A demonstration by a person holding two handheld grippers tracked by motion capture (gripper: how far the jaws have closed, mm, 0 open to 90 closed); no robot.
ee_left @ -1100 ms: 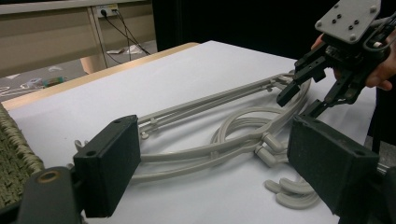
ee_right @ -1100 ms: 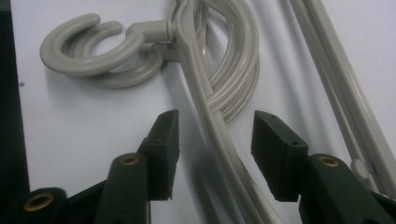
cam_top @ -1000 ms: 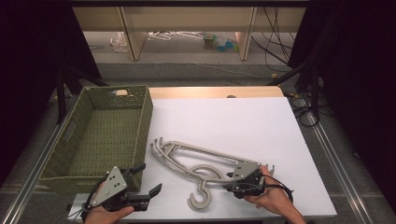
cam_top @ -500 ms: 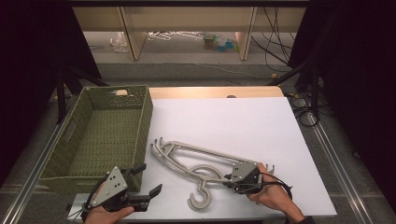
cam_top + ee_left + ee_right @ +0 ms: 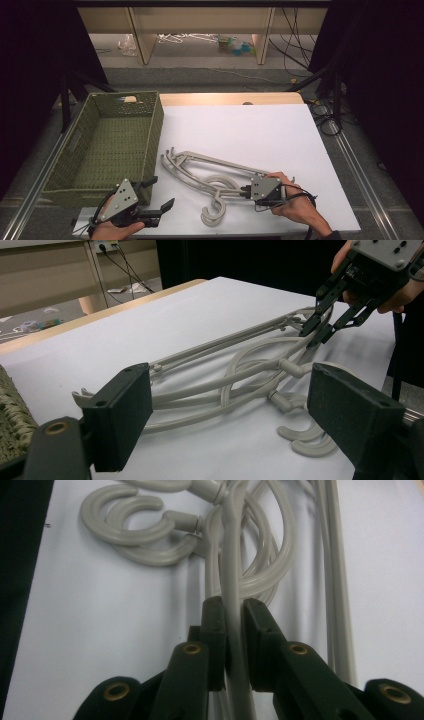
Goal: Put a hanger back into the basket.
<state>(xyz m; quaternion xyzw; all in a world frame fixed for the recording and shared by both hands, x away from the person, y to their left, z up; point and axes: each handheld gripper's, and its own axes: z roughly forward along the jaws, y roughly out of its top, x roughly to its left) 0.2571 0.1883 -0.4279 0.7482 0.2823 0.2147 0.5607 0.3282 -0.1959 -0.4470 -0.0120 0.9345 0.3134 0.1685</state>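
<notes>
The step in hand is the pick-up of a hanger from the pile of grey hangers (image 5: 210,175) lying at lower centre of the high view on the white bench (image 5: 260,135). The right tongs (image 5: 247,189) have just been closing and now pinch one hanger arm (image 5: 233,580). The left tongs (image 5: 159,196) hover with jaws apart, holding nothing, at lower left. Next, probably: lift that hanger free of the tangle and carry it toward the green basket (image 5: 80,150).

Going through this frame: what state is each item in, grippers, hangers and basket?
right gripper: shut on one arm of the grey hangers, jaws just closed.
left gripper: open, nothing between its jaws, beside the basket.
grey hangers: tangled pile, flat on the white table.
green woven basket: upright, looks empty.
</notes>
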